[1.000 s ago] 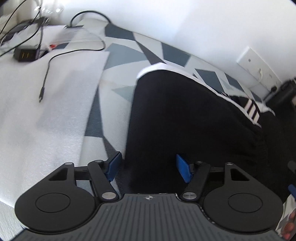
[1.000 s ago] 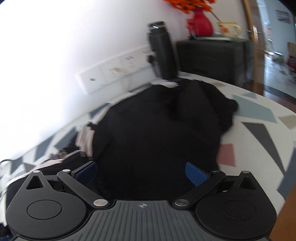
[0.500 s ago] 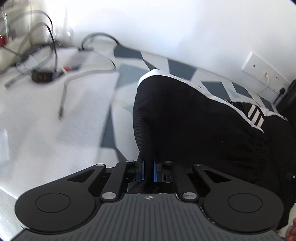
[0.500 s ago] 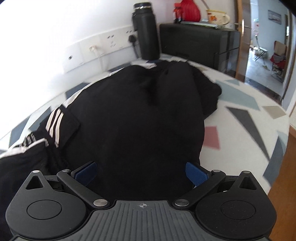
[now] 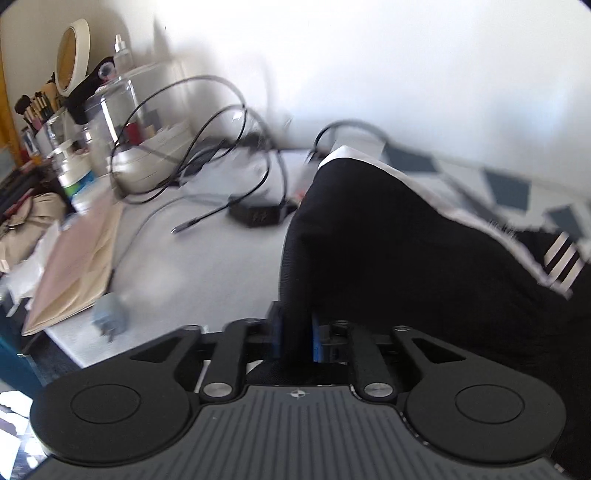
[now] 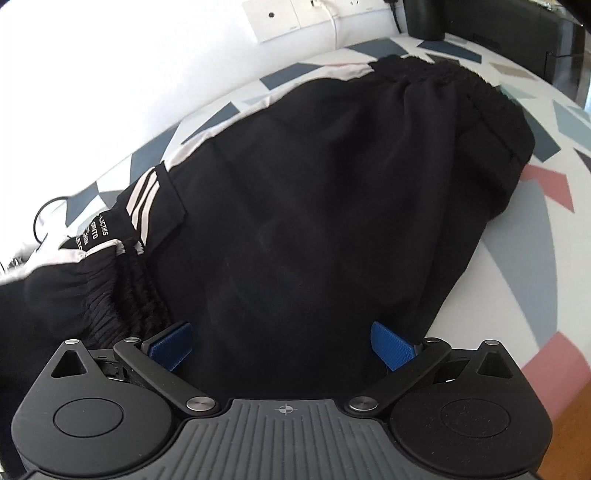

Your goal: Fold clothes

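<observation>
A pair of black track pants [image 6: 314, 206] with pale side stripes lies on a patterned tablecloth [image 6: 546, 236]. Its elastic waistband [image 6: 476, 92] points to the far right; a striped pocket flap [image 6: 147, 199] and a ribbed cuff [image 6: 129, 280] lie at the left. My right gripper [image 6: 280, 347] hovers open low over the pants, blue pads either side of the cloth. In the left wrist view my left gripper [image 5: 295, 336] is shut on a fold of the black pants [image 5: 406, 251], lifted so the cloth rises ahead of the fingers.
To the left stand a charger with looping black cables [image 5: 255, 214], a clear jar [image 5: 114, 107], bottles, make-up brushes [image 5: 35, 107] and a pink folder [image 5: 77, 266]. A wall socket plate [image 6: 273, 18] and a dark bottle [image 6: 424, 18] stand at the back. The table's wooden edge [image 6: 569, 435] shows at right.
My left gripper closed on the pants' edge, then lifted and swung left, bringing the clutter into view. My right gripper, still open, dropped lower and closer over the pants.
</observation>
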The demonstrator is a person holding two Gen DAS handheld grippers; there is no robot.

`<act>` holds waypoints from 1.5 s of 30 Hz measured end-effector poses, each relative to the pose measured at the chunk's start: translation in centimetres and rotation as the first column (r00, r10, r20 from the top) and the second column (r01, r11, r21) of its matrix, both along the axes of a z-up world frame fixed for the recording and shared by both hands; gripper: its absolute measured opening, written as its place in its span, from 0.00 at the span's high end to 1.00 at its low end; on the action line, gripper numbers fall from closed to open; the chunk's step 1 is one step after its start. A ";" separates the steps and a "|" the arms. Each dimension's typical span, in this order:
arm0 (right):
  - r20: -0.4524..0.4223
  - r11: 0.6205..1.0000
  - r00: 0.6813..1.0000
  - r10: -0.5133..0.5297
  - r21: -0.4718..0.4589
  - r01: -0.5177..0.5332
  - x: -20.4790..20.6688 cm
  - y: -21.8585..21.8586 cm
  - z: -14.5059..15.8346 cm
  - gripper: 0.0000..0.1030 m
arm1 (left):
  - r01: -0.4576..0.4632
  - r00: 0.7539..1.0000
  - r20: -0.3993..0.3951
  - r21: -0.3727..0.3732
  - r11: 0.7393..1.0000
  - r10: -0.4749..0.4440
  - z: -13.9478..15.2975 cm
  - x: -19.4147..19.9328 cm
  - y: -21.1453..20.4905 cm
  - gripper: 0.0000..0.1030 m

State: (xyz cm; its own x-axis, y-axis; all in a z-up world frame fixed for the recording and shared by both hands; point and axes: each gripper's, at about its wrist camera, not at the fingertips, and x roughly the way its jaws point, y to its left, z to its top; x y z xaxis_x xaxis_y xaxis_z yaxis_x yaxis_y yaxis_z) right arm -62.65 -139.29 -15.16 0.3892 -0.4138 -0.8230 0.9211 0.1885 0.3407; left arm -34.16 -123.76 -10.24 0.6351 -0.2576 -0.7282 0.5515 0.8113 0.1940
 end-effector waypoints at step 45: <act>0.155 0.998 0.987 -0.052 0.042 0.046 -27.7 -18.2 -0.3 0.44 | 0.104 0.955 -0.282 0.040 0.994 -0.089 -6.9 -24.9 -5.5 0.11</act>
